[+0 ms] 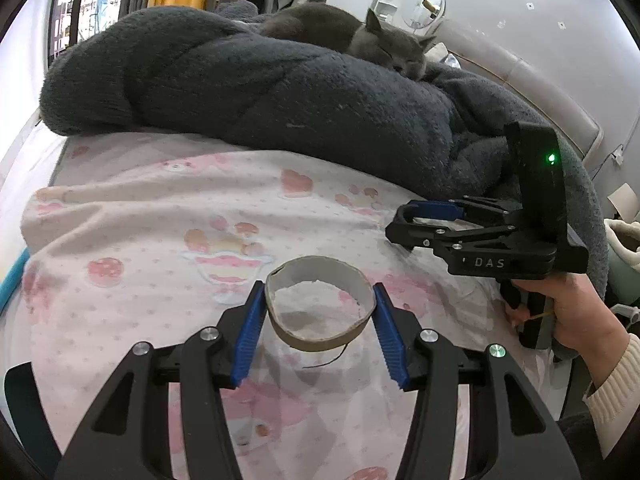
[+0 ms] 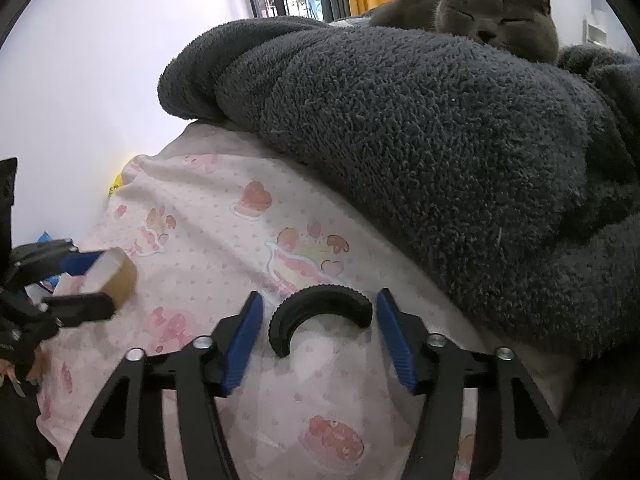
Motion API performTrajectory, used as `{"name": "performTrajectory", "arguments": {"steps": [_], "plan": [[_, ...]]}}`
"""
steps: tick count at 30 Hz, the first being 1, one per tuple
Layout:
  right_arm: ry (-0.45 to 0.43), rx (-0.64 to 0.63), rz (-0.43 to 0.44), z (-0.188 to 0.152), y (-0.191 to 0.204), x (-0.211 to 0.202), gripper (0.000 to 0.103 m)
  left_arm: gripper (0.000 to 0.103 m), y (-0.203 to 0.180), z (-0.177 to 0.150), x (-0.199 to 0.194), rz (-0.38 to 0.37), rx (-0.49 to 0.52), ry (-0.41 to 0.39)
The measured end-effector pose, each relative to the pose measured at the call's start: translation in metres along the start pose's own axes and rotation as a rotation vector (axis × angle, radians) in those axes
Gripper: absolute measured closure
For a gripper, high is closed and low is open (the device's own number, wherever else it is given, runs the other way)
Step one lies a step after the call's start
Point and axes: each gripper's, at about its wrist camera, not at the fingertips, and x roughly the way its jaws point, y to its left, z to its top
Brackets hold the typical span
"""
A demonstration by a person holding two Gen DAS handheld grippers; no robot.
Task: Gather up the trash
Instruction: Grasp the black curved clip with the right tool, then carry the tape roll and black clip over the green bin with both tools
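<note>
Left wrist view: the left gripper (image 1: 320, 312) pinches a cardboard tape ring (image 1: 320, 306) above the pink bedsheet (image 1: 160, 220). Right gripper (image 2: 320, 332) brackets a black curved piece (image 2: 318, 314), contact unclear. Beyond, a cat (image 2: 496, 20) sleeps on a grey blanket (image 2: 400, 120).

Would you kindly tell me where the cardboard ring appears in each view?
Left wrist: the cardboard ring is at lower centre, between the left gripper's blue pads.
Right wrist: the ring is at the left edge, in the left gripper.
Shared landmark: the grey cat lying on the dark blanket, at the top.
</note>
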Motion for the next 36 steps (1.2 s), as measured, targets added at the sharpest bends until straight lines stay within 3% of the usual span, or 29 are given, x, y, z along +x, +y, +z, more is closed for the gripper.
{"name": "performTrajectory", "arguments": {"steps": [2, 10, 19, 26, 36], "plan": [[0.019, -0.013, -0.022, 0.002, 0.002, 0.004, 0.056, 0.048, 0.005, 0.001, -0.004, 0.005, -0.005, -0.007], [0.014, -0.008, -0.049, 0.017, 0.013, 0.005, 0.056, 0.048, 0.028, 0.005, -0.027, 0.027, -0.034, -0.040], [0.020, -0.040, -0.060, 0.042, 0.051, 0.005, 0.058, 0.047, 0.056, 0.004, -0.059, 0.057, -0.056, -0.080], [-0.002, -0.037, -0.033, 0.064, 0.079, 0.001, 0.058, 0.047, 0.082, 0.002, -0.086, 0.103, -0.081, -0.115], [-0.051, -0.062, 0.035, 0.093, 0.150, -0.001, 0.058, 0.047, 0.134, -0.014, -0.120, 0.206, -0.130, -0.124]]}}
